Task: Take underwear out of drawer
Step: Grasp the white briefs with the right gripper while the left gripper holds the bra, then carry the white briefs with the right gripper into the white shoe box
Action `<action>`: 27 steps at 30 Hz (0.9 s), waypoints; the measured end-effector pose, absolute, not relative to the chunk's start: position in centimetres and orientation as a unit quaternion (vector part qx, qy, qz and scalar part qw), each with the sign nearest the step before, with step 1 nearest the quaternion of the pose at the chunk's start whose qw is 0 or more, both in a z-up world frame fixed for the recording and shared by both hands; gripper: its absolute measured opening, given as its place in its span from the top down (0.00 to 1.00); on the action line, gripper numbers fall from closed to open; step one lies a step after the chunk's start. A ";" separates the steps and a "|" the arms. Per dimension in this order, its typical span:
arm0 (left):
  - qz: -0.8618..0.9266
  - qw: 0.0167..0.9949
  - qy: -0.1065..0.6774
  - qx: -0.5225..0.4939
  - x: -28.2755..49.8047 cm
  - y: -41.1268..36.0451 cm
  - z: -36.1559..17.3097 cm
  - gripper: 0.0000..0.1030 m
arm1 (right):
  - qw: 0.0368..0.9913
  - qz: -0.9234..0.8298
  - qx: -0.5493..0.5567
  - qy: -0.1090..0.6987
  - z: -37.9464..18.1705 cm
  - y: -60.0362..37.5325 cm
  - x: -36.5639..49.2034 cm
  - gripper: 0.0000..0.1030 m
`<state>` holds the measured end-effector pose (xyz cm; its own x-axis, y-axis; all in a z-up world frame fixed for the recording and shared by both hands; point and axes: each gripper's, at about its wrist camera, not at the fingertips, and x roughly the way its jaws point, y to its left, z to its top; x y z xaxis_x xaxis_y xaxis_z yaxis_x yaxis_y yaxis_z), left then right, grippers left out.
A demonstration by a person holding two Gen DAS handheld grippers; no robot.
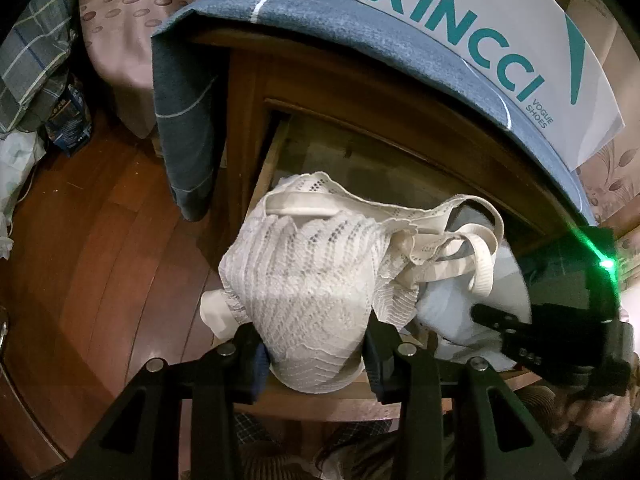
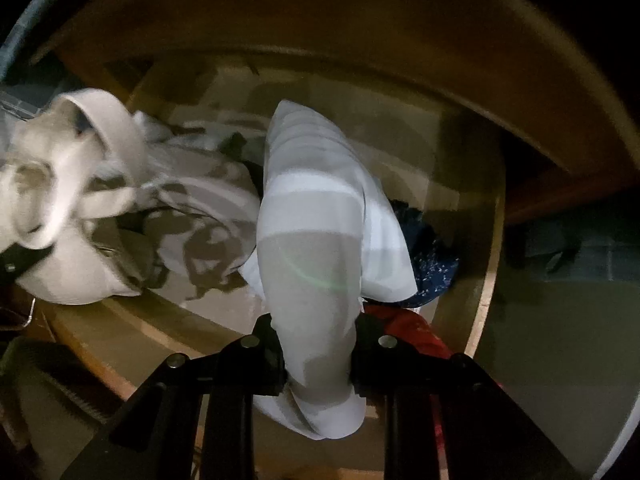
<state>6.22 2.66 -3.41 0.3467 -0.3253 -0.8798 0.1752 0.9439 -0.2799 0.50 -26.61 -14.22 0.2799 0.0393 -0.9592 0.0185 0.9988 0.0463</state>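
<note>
Left gripper: we see its jaws narrowed onto a white lace undergarment, pads pressing the fabric from both sides.
Lace undergarment: it bunches above the jaws, its straps trailing toward 3 o'clock over the open wooden drawer.
Right gripper: we see its jaws clamped on a pale grey-white folded garment, which stands up from the pads toward 12 o'clock.
Drawer contents, right wrist view: at 9 o'clock we find the blurred lace piece; a dark blue patterned cloth lies at 3 o'clock, a red cloth just beside the right jaw.
Cabinet top: a blue towel carries a white XINCCI box at 1 o'clock.
</note>
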 end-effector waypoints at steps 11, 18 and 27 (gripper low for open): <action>-0.150 0.819 0.549 -0.076 6.1 2.9 -3.3 0.62 | 0.824 0.029 0.049 0.563 -8.1 -27.1 -2.4 0.81; -0.149 0.819 0.548 -0.080 6.0 3.0 -3.3 0.62 | 0.835 0.053 0.067 0.543 -4.9 -26.8 -4.5 0.81; -0.148 0.820 0.547 -0.081 6.1 3.2 -3.4 0.62 | 0.851 0.069 0.081 0.515 0.0 -26.8 -7.1 0.81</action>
<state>6.06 3.22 -3.37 0.3576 -0.3322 -0.8728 0.1546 0.9427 -0.2956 -7.09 -26.78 -0.01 0.4602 0.2009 -0.8648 -0.0351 0.9774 0.2085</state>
